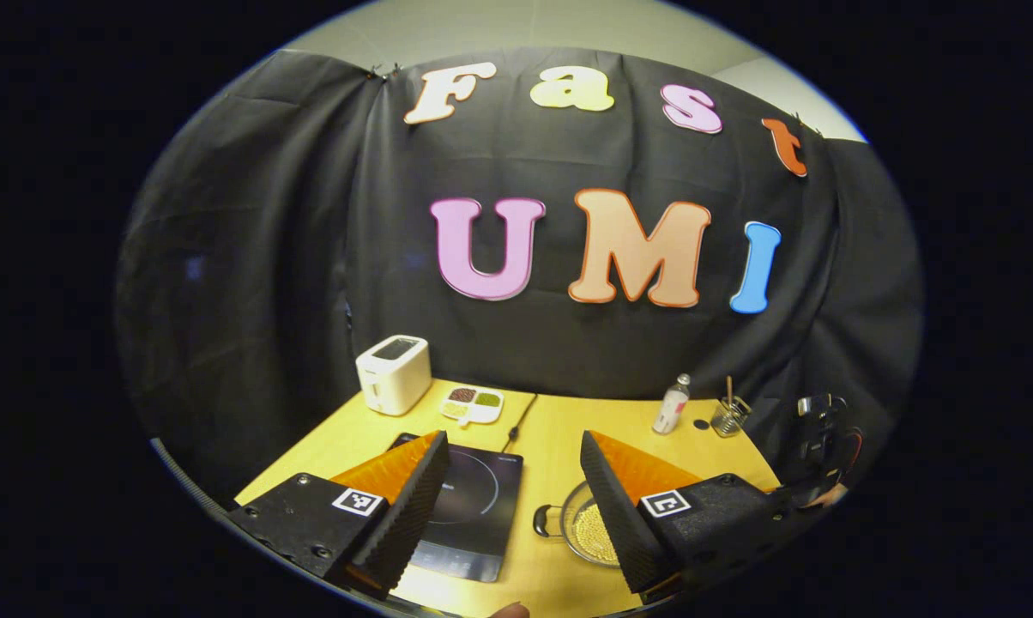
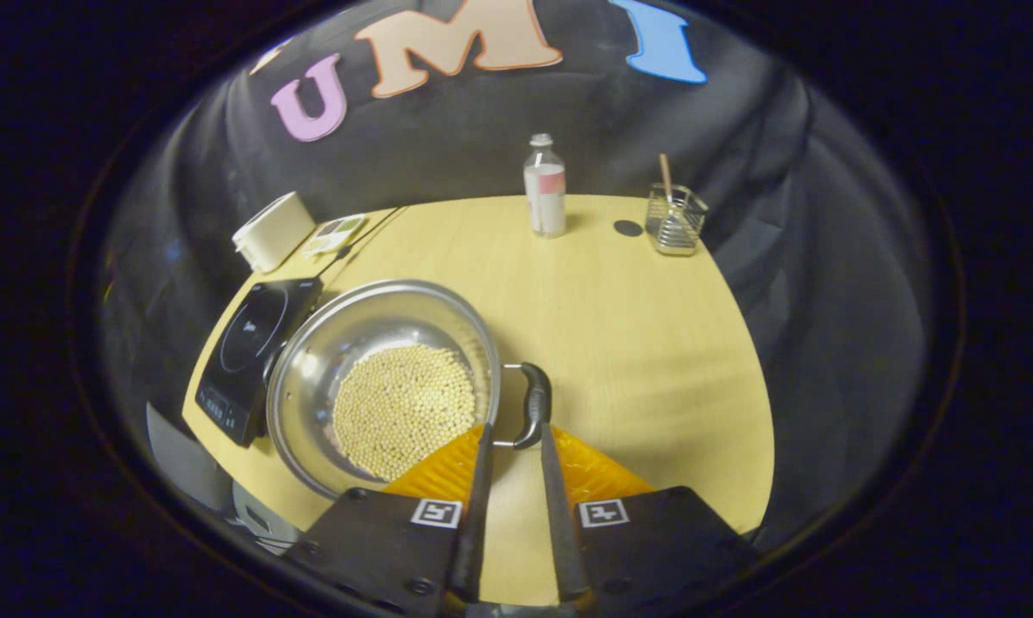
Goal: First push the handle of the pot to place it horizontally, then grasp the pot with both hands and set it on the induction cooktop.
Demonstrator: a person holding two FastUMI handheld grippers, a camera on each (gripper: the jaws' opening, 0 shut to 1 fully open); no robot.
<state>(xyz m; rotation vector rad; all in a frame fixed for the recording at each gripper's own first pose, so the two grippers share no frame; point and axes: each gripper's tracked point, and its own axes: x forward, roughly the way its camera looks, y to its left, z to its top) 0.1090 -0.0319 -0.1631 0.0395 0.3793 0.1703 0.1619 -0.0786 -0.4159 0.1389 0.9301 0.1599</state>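
Observation:
A steel pot (image 2: 311, 378) holding pale beans (image 2: 405, 408) stands on the yellow table (image 2: 637, 343), just right of the black induction cooktop (image 2: 255, 343). Its black right handle (image 2: 534, 399) points roughly toward me. My right gripper (image 2: 515, 433) is nearly shut with a narrow gap, and its tips are at the handle's near end without clamping it. In the left gripper view, my left gripper (image 1: 513, 436) hangs wide open above the table's front. Below it lie the cooktop (image 1: 469, 506) and part of the pot (image 1: 589, 532), whose left handle (image 1: 546, 519) faces the cooktop.
A white toaster (image 1: 394, 373) and a divided dish (image 1: 474, 403) sit at the back left, with the cooktop's cable (image 1: 521, 421) running past them. A bottle (image 2: 545, 184), a dark disc (image 2: 627, 227) and a wire holder (image 2: 675, 219) stand at the back right.

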